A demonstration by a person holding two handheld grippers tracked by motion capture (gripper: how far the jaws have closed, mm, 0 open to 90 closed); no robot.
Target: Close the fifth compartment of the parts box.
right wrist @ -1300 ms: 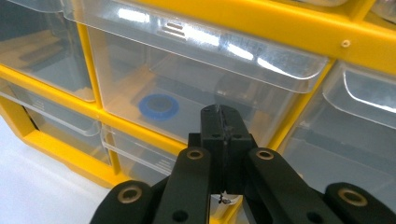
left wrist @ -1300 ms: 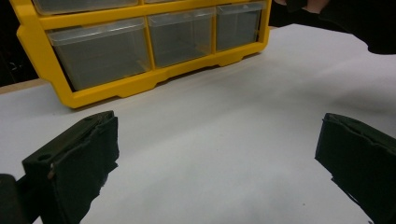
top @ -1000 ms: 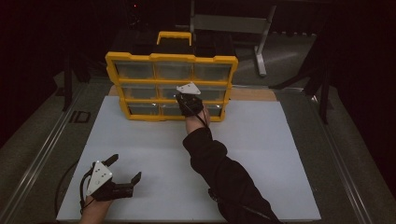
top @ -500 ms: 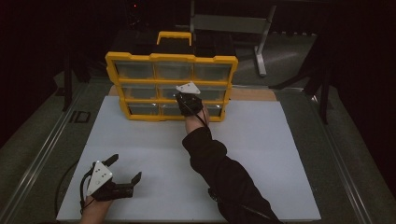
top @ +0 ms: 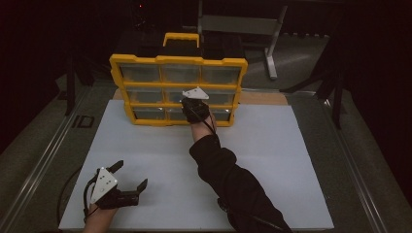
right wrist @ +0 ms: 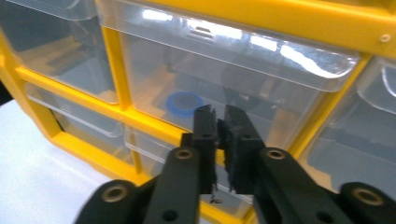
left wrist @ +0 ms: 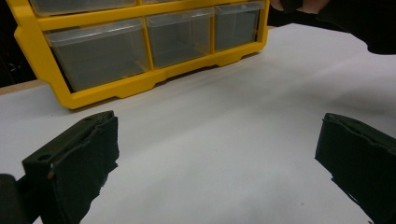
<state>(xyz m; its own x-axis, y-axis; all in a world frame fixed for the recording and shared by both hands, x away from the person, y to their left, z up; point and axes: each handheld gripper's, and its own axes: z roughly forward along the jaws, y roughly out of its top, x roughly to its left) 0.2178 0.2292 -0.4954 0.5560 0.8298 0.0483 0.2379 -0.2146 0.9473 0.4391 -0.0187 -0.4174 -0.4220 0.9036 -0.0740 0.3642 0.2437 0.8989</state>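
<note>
Organizer (top: 178,60): one yellow frame with nine clear drawers in three rows, upright at the white board's (top: 272,160) far edge. Left gripper (top: 130,177) rests near, jaws wide, empty. Right gripper (right wrist: 219,122), jaws just opening, narrow gap, empty, faces middle drawer (right wrist: 243,88) containing one blue ring (right wrist: 185,103).

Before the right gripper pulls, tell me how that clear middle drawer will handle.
The clear middle drawer looks like thin, stiff plastic, so probably light and slick. The blue ring inside may slide when it moves. The yellow cabinet stands upright and could tip or shift forward if tugged hard.
</note>
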